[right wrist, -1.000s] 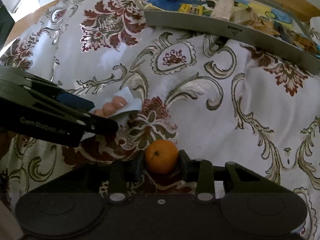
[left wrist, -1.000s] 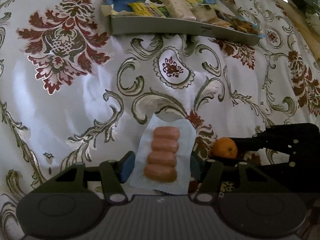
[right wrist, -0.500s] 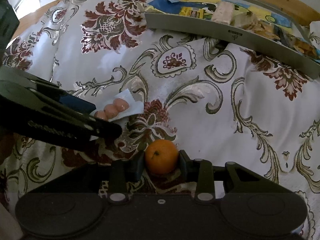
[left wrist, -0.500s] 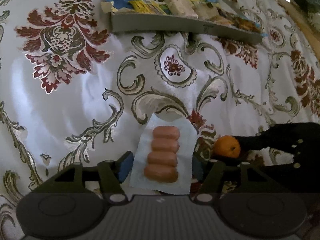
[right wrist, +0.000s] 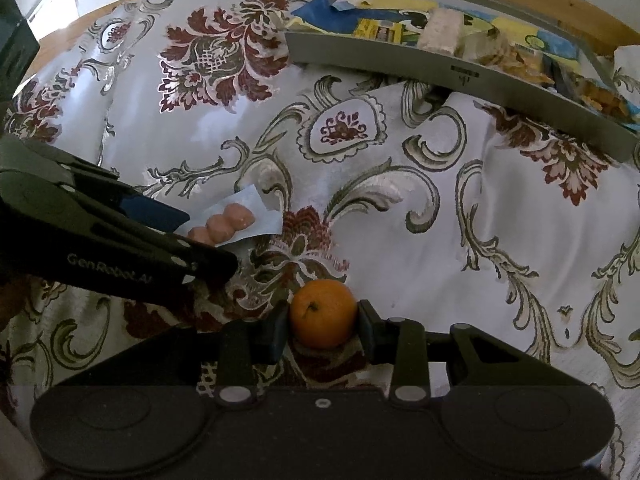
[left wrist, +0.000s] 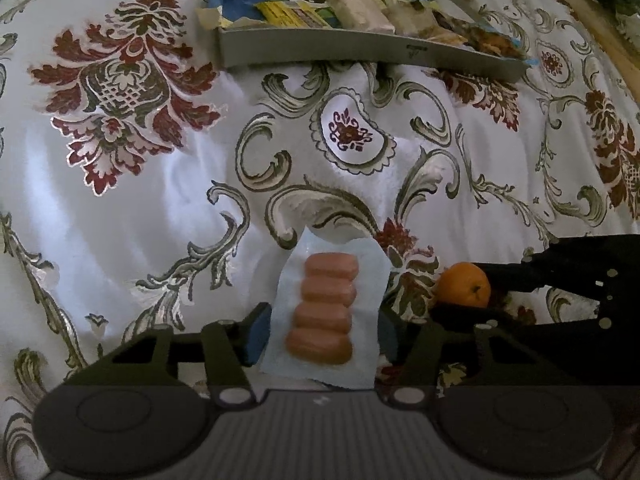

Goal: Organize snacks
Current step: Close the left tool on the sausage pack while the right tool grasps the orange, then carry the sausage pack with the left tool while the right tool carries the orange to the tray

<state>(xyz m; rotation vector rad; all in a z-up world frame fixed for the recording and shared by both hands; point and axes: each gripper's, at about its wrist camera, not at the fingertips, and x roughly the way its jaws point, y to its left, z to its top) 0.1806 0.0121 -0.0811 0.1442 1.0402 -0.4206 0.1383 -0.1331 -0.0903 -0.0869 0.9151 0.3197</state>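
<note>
Both tongs (left wrist: pixel 322 330) (right wrist: pixel 323 326) level, side by side

Tray (left wrist: pixel 360 50) slightly nearer in both views, both hand-held grippers advanced

— What carries the things?
— A white cloth (left wrist: pixel 140 216) with dark red flowers and grey-green scrolls.
— What lies on it?
— A grey tray (right wrist: pixel 480 76) of snacks, at the far side.

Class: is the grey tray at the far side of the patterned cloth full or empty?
Fairly full: the shallow grey tray holds wrapped snack bars and yellow and blue packets along its whole visible length.
</note>
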